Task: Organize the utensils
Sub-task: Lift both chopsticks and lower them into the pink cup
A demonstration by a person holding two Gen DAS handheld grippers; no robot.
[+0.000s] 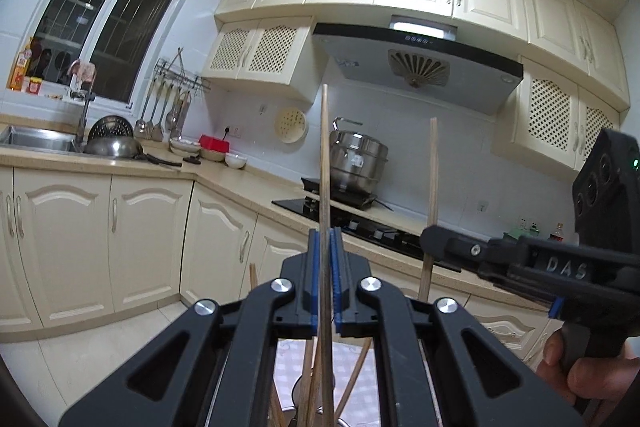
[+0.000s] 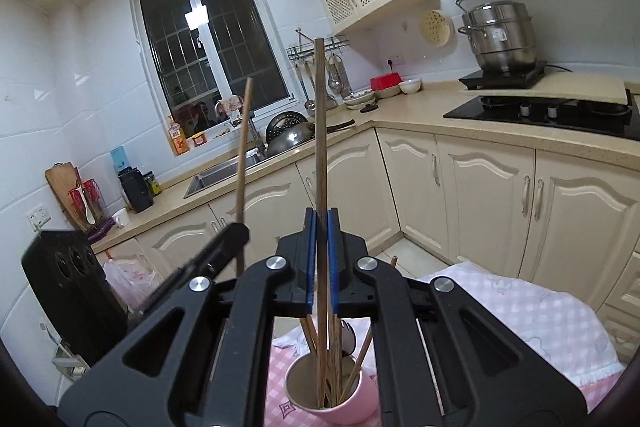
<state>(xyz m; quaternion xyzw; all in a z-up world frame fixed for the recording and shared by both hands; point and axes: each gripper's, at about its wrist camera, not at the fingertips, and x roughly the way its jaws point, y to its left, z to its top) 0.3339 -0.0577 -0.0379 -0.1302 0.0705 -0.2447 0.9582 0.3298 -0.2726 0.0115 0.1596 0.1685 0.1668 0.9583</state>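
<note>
My left gripper [image 1: 325, 239] is shut on a wooden chopstick [image 1: 325, 155] that stands upright between its blue pads. My right gripper [image 2: 321, 219] is shut on another wooden chopstick [image 2: 319, 115], also upright, its lower end inside a pink cup [image 2: 352, 407]. The cup holds several more chopsticks and stands on a pink checked cloth [image 2: 532, 311]. In the left wrist view the right gripper [image 1: 430, 237] comes in from the right, holding its chopstick [image 1: 433, 163]. In the right wrist view the left gripper [image 2: 236, 233] shows at the left with its chopstick [image 2: 245, 139].
Cream cabinets and a beige counter [image 2: 404, 111] run around the corner. A steel steamer pot [image 2: 500, 35] sits on a cooker by the black hob [image 2: 560, 113]. A sink [image 2: 224, 171] with a wok lies under the window. Bowls and hanging ladles are in the corner.
</note>
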